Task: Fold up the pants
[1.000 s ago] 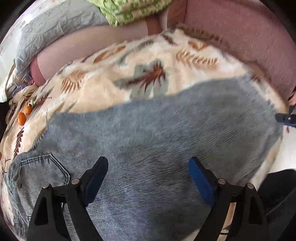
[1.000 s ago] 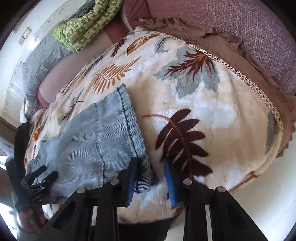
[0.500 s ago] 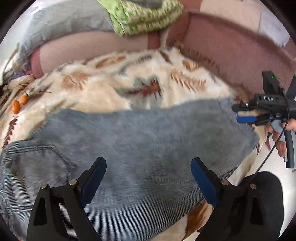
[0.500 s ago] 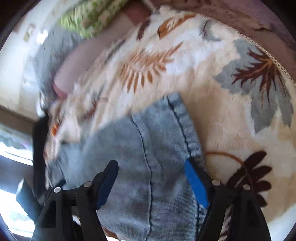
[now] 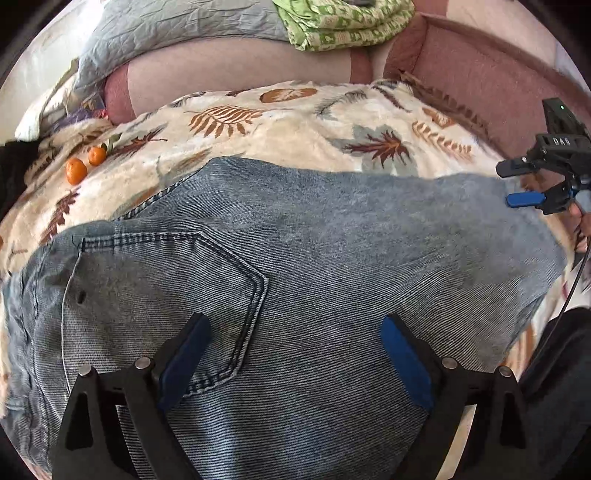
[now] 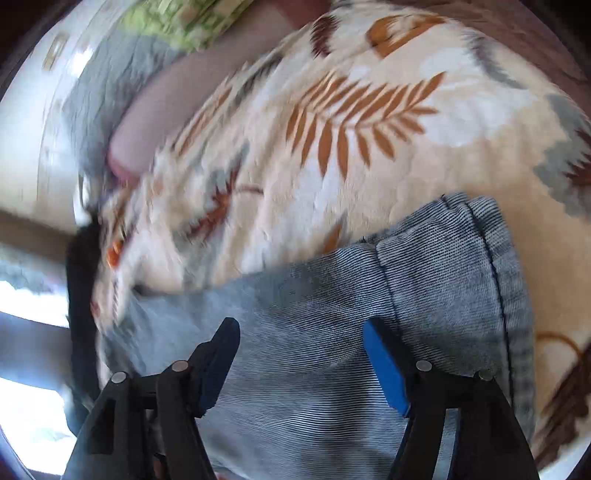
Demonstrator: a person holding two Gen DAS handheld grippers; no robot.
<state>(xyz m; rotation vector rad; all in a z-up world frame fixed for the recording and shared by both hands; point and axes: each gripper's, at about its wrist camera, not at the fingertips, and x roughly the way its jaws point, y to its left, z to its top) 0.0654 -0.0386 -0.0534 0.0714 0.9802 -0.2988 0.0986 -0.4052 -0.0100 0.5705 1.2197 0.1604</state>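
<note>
Left gripper (image 5: pixel 291 343) hangs spread wide over the blue denim pants (image 5: pixel 314 258), which lie flat across a cream leaf-print fleece blanket (image 5: pixel 295 122). Right gripper (image 6: pixel 301 343), through its own blurred camera, gapes wide above the hemmed trouser leg (image 6: pixel 461 277).

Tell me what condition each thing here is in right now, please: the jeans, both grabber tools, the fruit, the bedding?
Jeans: spread flat on the leaf-print blanket, back pocket up, not held.
Left gripper: open, over the jeans.
Right gripper: open, over the hem end.
Two small oranges: whole, lying on the blanket.
Green quilt: folded, up on the sofa back.
</note>
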